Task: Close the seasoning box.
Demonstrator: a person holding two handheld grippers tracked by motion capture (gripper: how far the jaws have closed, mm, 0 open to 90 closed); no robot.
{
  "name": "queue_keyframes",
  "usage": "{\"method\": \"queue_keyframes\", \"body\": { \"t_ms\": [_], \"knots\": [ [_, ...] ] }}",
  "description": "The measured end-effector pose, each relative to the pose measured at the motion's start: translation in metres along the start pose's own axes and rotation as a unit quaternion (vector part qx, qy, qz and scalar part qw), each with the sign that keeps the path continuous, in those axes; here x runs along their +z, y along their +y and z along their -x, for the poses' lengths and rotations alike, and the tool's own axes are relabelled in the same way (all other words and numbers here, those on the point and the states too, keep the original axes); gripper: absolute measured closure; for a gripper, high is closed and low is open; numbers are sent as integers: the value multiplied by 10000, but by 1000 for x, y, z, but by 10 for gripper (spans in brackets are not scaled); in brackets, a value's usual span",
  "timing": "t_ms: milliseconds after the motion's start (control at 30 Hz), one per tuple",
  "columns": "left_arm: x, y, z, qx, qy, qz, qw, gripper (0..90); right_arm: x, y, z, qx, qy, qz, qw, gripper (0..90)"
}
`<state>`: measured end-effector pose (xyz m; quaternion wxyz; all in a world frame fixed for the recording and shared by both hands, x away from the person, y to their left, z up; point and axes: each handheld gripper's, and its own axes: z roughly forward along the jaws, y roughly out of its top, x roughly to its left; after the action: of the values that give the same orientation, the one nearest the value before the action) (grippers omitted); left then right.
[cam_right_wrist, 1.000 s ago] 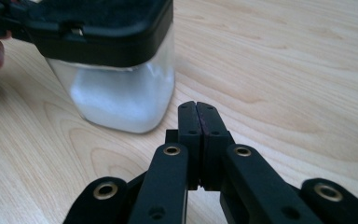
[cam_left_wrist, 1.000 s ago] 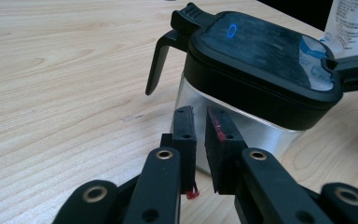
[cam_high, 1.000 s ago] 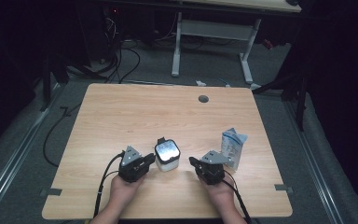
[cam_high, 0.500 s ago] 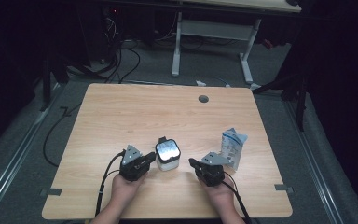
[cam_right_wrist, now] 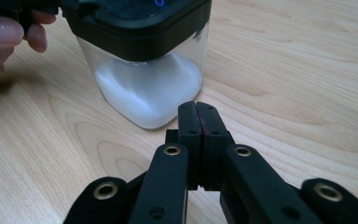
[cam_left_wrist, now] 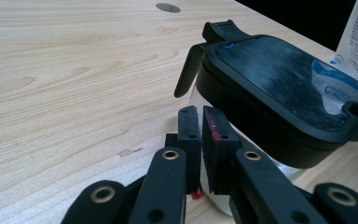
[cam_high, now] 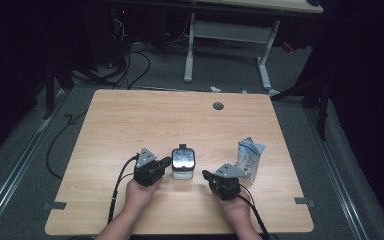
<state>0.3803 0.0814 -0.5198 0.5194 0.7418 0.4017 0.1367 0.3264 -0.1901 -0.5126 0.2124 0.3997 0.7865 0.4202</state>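
Note:
A clear square container (cam_high: 183, 163) with a black latched lid stands near the table's front edge, white powder in its bottom (cam_right_wrist: 149, 88). My left gripper (cam_high: 168, 161) lies just left of it, pointing at its side, jaws shut with nothing between them (cam_left_wrist: 200, 119); the lid (cam_left_wrist: 279, 88) looms close on the right in the left gripper view. My right gripper (cam_high: 205, 175) rests on the table to the container's right front, jaws shut and empty (cam_right_wrist: 198, 109), a short gap from the container's base.
A white and blue pouch (cam_high: 250, 157) stands upright right of the container, behind the right gripper. A round cable hole (cam_high: 218, 106) sits near the table's far edge. Bare wood (cam_high: 145, 125) spreads across the far half. Cables lie on the floor beyond.
Hardly anything; the left gripper has edged slightly forward beside the container. The right gripper, container and pouch stay where they were.

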Motion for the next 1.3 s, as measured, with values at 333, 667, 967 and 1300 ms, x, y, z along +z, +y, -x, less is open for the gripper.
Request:
{"method": "queue_keyframes", "body": {
  "t_ms": [333, 667, 967, 1300],
  "knots": [
    [2, 1, -3, -30, -25, 47, 10000, 859, -6, -2, 6, 40, -57, 29, 10000, 896],
    [6, 1, -3, 3, -37, 60, 10000, 900, -10, -6, 10, 27, -74, 15, 10000, 895],
    [-22, -3, -18, -101, 348, 203, 9991, 855, -15, -10, 12, 35, -43, 151, 9999, 894],
    [-101, -12, -70, -78, 1376, 203, 9903, 684, -18, -16, 24, 137, -111, 187, 9997, 844]
  ]
}}
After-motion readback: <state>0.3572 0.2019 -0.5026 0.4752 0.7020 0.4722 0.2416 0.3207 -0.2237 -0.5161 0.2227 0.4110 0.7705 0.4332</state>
